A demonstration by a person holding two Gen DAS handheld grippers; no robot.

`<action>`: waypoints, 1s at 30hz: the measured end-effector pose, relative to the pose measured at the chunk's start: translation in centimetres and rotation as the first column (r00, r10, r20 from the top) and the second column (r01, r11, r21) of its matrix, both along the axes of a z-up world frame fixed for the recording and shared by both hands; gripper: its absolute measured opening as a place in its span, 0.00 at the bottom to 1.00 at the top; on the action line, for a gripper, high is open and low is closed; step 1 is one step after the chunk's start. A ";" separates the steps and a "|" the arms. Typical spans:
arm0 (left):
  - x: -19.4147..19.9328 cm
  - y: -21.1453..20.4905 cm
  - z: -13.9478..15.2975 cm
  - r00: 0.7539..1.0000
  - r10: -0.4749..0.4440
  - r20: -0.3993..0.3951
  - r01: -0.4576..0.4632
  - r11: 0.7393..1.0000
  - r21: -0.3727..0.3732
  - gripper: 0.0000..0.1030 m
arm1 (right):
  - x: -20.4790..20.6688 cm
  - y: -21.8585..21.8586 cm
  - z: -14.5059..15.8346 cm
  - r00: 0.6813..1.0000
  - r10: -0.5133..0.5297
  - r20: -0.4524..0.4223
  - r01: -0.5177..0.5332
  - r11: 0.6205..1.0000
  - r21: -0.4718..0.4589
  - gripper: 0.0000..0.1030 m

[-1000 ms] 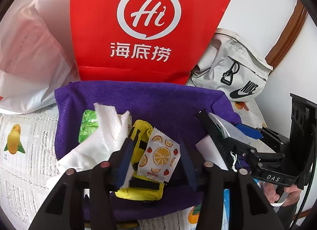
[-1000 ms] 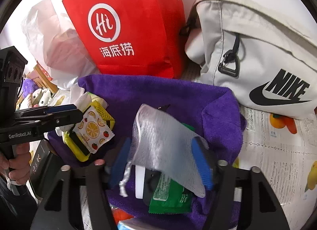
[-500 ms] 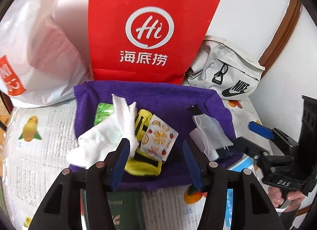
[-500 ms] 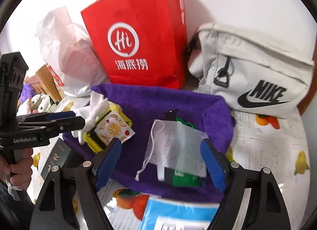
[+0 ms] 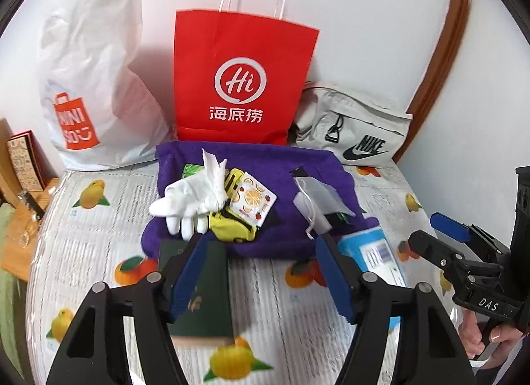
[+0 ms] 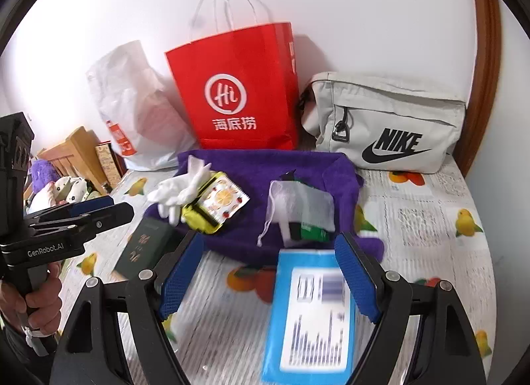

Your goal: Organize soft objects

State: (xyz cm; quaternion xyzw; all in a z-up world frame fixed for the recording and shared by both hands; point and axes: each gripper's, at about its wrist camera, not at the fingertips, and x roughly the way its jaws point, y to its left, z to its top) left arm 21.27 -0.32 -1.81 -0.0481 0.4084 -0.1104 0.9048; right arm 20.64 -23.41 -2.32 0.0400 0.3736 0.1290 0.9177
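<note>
Colours noted: towel point(image 5: 265, 166) purple; paper bag point(image 5: 241, 80) red with white logo; plastic bag point(image 5: 96, 86) white with orange print; pouch point(image 6: 387, 123) pale grey with black logo; glove point(image 5: 185, 199) white; sachet point(image 5: 253, 201) white with orange-slice pattern; tablecloth point(image 5: 99, 219) white, fruit-printed; booklet point(image 5: 202, 289) dark green; packet point(image 6: 311, 315) blue.

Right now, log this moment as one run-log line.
left gripper: open, empty | right gripper: open, empty | white glove, mesh pouch: lying on purple towel | phase: both grippers hovering short of towel

On the towel point(image 5: 265, 166), the glove point(image 5: 185, 199) lies left, the mesh pouch point(image 5: 318, 192) right, paper bag point(image 5: 241, 80) behind.
</note>
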 end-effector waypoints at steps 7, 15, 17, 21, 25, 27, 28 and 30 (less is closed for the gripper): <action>-6.0 -0.9 1.7 0.998 0.018 0.065 -0.019 1.000 0.021 0.81 | -5.9 -0.4 1.2 0.999 -0.022 0.036 0.020 0.999 0.036 0.79; -12.1 -1.6 1.9 0.995 0.025 0.097 -0.028 0.999 0.029 0.93 | -12.4 -0.7 1.8 0.992 -0.061 0.111 0.062 0.998 -0.004 0.95; -13.4 -1.7 1.8 0.994 0.037 0.104 -0.042 0.998 0.045 0.94 | -13.7 -0.6 1.8 0.989 -0.074 0.129 0.078 0.997 -0.022 0.97; -15.4 -2.0 1.3 0.992 0.059 0.114 -0.069 0.994 0.080 0.96 | -15.3 -1.0 1.5 0.986 -0.104 0.131 0.108 0.994 -0.028 0.99; -16.8 -2.5 1.0 0.990 0.069 0.121 -0.082 0.991 0.108 0.96 | -16.4 -1.4 0.9 0.989 -0.109 0.098 0.109 0.994 0.001 0.99; -17.4 -2.6 1.1 0.988 0.079 0.132 -0.096 0.987 0.128 0.96 | -16.9 -1.4 0.8 0.990 -0.109 0.094 0.111 0.994 -0.008 0.99; -17.6 -2.5 1.1 0.988 0.080 0.134 -0.098 0.987 0.131 0.96 | -17.1 -1.3 0.8 0.989 -0.114 0.098 0.116 0.993 -0.017 0.99; -18.0 -2.4 1.4 0.986 0.088 0.143 -0.107 0.986 0.129 0.96 | -17.6 -1.3 0.9 0.987 -0.119 0.105 0.123 0.992 -0.029 0.99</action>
